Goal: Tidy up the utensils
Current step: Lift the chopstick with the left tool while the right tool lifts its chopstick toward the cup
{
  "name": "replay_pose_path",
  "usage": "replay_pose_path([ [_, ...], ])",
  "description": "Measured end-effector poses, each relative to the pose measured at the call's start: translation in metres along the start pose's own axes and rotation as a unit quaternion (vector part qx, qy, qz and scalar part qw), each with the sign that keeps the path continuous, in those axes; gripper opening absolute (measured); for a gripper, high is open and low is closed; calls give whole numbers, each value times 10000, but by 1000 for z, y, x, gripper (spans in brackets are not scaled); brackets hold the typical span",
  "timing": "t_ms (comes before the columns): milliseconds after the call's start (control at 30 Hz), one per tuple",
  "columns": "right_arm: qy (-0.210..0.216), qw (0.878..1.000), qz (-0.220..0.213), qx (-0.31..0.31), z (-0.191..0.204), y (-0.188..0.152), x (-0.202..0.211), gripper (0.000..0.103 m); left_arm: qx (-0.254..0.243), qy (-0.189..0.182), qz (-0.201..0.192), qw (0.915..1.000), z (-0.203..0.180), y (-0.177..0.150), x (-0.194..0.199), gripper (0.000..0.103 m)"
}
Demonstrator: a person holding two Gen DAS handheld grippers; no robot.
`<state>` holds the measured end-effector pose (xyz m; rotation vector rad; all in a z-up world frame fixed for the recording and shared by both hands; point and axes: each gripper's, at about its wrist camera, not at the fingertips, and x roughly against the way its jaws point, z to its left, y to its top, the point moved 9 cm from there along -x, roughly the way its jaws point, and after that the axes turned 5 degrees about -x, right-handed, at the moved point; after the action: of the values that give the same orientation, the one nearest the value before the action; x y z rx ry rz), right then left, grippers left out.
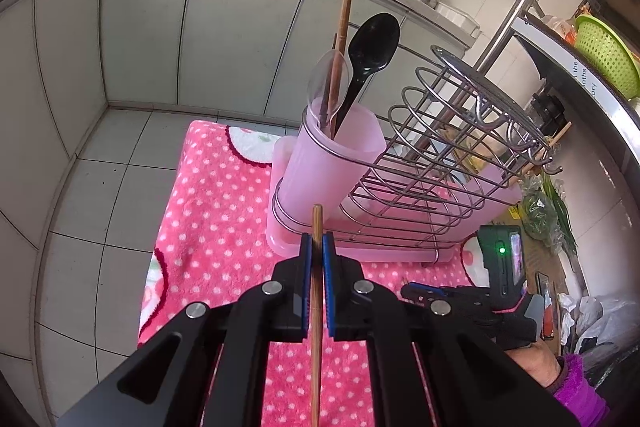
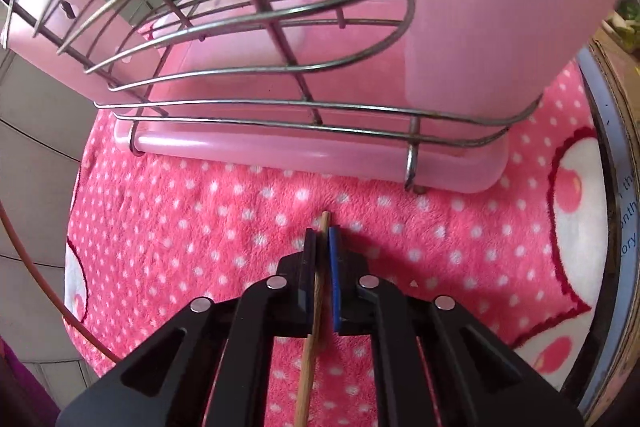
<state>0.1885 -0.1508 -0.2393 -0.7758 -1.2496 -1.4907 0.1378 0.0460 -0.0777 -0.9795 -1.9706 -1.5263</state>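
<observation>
Behind both jaws, chopstick [image 1: 316, 327] ends cut off

bright daylight – sharp centre, fisheye-bent edges.

A fluffy pink cloth [image 2: 200, 227] with white dots is lying under a shiny metal wire rack [image 1: 452, 147]; its translucent pink plastic cup [image 1: 332, 163] is holding a glossy black plastic spoon [image 1: 370, 55] and wooden chopsticks [image 1: 346, 15].

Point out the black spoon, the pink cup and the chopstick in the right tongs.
black spoon [image 1: 374, 41], left wrist view, bowl.
pink cup [image 1: 320, 171], left wrist view, front wall.
chopstick [image 2: 324, 221], right wrist view, tip.
</observation>
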Motion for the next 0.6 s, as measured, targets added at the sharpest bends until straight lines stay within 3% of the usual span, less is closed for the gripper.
replay_pose_path([
  [167,462,9963,-717,78,8,4,47,5,-79,31,-68,9999,-3,0,6,5],
  [367,795,9829,-1654,129,9,1,109,5,-140,35,-201,9997,-10,0,13,5],
  [600,833,9639,-2514,288,5,-15,163,5,-99,61,-268,9996,-12,-2,20,5],
])
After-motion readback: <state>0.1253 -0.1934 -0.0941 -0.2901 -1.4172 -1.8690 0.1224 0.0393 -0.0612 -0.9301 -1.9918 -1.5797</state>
